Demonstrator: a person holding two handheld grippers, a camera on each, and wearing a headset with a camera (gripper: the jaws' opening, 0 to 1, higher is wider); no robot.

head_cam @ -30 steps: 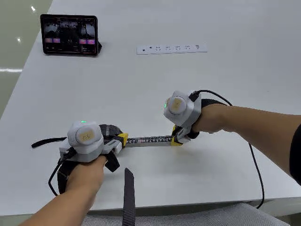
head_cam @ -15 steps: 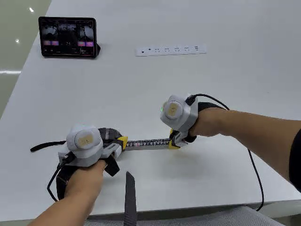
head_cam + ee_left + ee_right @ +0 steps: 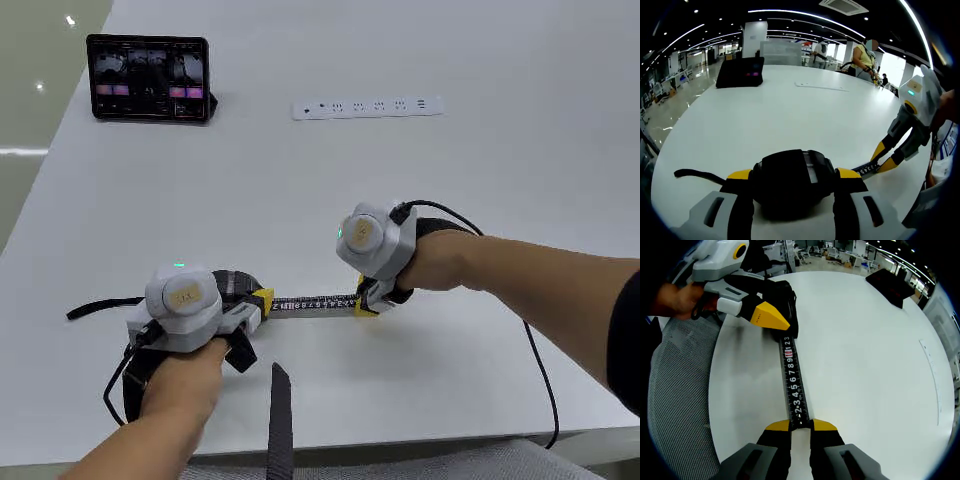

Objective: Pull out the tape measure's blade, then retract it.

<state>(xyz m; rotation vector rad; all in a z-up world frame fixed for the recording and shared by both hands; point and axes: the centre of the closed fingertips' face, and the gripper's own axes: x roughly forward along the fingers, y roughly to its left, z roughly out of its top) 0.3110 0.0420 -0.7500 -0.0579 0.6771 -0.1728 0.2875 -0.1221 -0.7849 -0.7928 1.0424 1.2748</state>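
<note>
- On table (image 3: 300, 180), left gripper (image 3: 795, 176) clamps black tape case (image 3: 783, 295) between yellow-tipped jaws.
- At blade (image 3: 792, 385) end, right gripper (image 3: 800, 426) pinches it; short length spans case to gripper.

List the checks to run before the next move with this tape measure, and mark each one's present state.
1. Left tool clamps the black round tape measure case: ok.
2. Right tool pinches the end of the black numbered blade: ok.
3. Blade straight and unkinked between the tools: ok.
4. White table bare alongside the blade: ok.
5. Blade free to retract into the case: cannot tell.
</note>
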